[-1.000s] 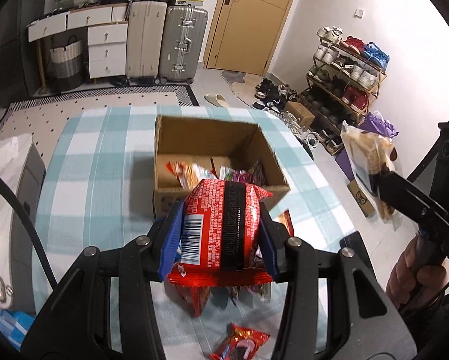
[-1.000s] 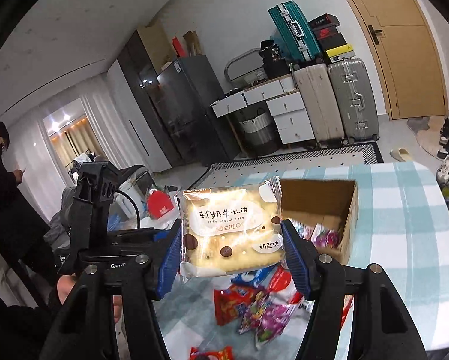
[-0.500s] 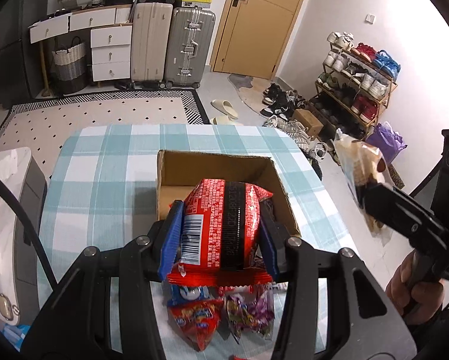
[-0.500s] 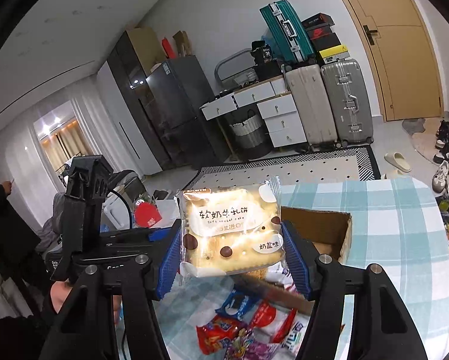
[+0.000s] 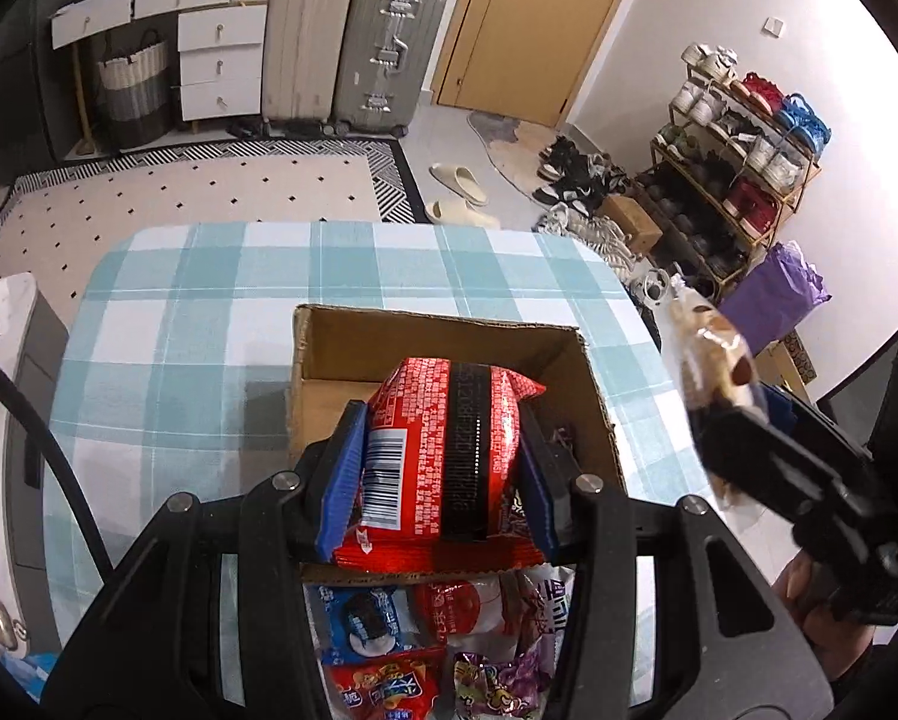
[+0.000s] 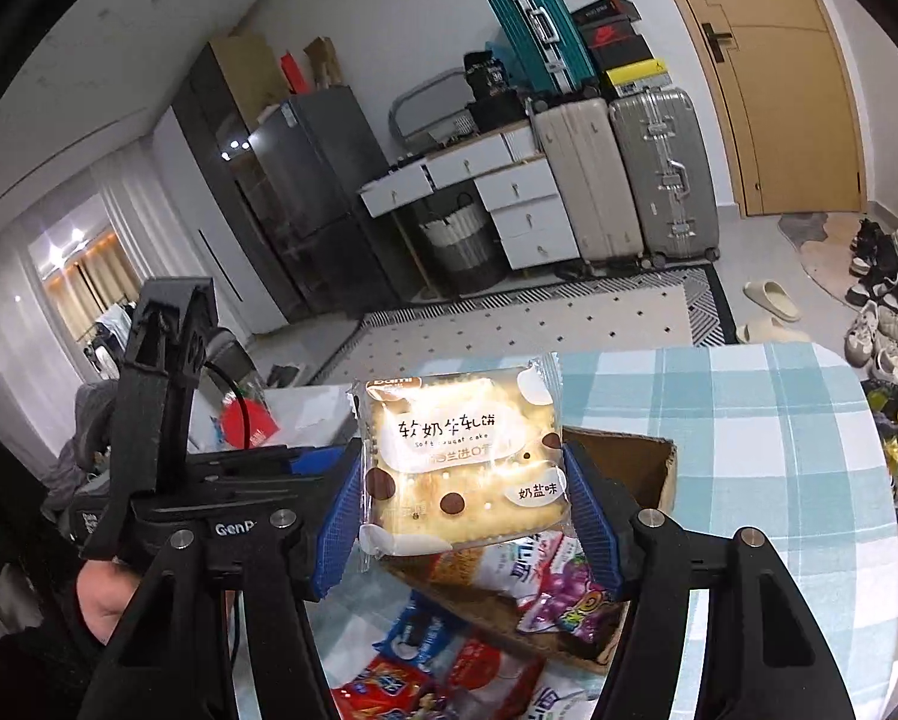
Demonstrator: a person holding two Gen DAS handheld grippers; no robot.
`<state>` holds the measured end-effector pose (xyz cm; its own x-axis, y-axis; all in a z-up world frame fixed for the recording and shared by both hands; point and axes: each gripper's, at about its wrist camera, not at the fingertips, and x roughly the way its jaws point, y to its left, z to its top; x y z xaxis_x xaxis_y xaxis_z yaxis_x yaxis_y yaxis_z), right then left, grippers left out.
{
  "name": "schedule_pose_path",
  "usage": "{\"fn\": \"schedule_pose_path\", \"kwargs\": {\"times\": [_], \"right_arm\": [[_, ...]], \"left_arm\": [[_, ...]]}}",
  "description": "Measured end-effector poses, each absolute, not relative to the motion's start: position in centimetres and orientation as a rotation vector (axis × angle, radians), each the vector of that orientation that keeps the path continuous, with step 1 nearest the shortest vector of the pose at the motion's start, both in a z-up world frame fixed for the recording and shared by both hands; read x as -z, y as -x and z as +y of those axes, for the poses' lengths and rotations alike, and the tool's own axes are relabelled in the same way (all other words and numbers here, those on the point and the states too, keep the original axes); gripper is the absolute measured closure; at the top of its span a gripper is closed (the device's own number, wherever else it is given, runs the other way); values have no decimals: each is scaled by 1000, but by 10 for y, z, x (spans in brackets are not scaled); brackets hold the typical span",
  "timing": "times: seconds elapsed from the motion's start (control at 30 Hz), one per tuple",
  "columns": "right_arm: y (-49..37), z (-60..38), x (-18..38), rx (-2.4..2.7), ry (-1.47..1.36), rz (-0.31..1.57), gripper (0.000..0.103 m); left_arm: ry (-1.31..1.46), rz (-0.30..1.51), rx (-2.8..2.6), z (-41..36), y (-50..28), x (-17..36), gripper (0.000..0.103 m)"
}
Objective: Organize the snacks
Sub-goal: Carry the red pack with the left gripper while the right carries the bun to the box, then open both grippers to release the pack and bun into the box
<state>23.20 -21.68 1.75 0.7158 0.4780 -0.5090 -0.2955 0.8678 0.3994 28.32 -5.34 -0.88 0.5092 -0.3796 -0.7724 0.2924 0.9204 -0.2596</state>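
We've got both hands loaded. Our left gripper [image 5: 443, 462] is clamped on a red snack packet [image 5: 449, 450], barcode side up, blue pads pressing both edges; it hangs over the near side of the open cardboard box [image 5: 329, 348]. Our right gripper [image 6: 463, 501] is closed on a clear-wrapped nougat biscuit pack [image 6: 457, 462], held up above the table's near end, with the box [image 6: 646, 462] just behind and below it. In the left view that same biscuit pack [image 5: 709, 354] sits off to the right of the box, past the table edge.

Progress, as we read it: partly done. A few packets already lie inside the box, a purple grape-candy pouch [image 6: 568, 594] among them. Still loose on the checked tablecloth [image 5: 197, 324] in front of the box: a blue cookie pack [image 5: 359, 624], a red-and-white pouch [image 5: 466, 606], another red bag [image 5: 383, 690], a purple wrapper [image 5: 502, 684]. So two items in hand yet to drop, then at least four more to collect. Box has plenty of room on its far side.
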Motion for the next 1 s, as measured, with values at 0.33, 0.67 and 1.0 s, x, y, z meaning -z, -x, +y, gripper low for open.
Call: {"fn": "schedule_pose_path", "kwargs": {"times": [0.33,0.67,1.0], "right_arm": [[-256,-222,13,-398,-284,710,39],[-274,-220,41,-362,-247,779,39],[-279,-214,58,-341,-197,817,35]], "left_arm": [[71,1016,394,-69,-304,42,59],[67,1069,370,-78,-322,69,59],[37,1074,369,-75,-323,75,57]]}}
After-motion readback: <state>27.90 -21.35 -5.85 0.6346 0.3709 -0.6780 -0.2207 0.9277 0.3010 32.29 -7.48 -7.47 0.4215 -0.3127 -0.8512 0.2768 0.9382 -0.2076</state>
